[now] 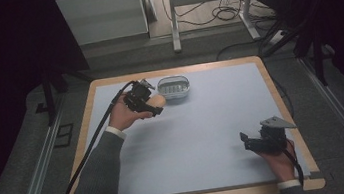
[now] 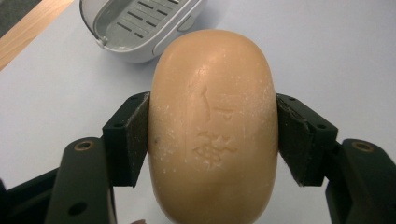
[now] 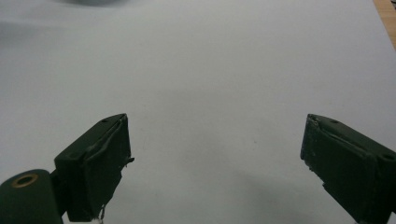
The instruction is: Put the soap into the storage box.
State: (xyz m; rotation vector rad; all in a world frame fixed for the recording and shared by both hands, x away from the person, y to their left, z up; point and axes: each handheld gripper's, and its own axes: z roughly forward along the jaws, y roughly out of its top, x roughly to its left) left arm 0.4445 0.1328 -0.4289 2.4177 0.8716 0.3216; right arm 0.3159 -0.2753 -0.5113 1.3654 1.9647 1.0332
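Note:
A tan oval bar of soap (image 2: 213, 126) with a stamped mark sits between the black pads (image 2: 133, 135) of my left gripper (image 2: 213, 137), which is shut on it. In the high view the left gripper (image 1: 154, 103) holds the soap (image 1: 157, 100) above the mat, just left of a grey slotted soap dish (image 1: 174, 88). The dish (image 2: 135, 25) lies ahead and to the upper left in the left gripper view. My right gripper (image 1: 247, 141) rests near the table's front right corner. Its jaws (image 3: 215, 158) stand wide apart with nothing between them, over bare mat.
A pale blue mat (image 1: 200, 133) covers the wooden table (image 1: 87, 118), whose edge frames it. A black cable (image 1: 86, 153) trails from the left gripper off the left side. Beyond the table stand a white frame (image 1: 208, 1) and loose cables on the floor.

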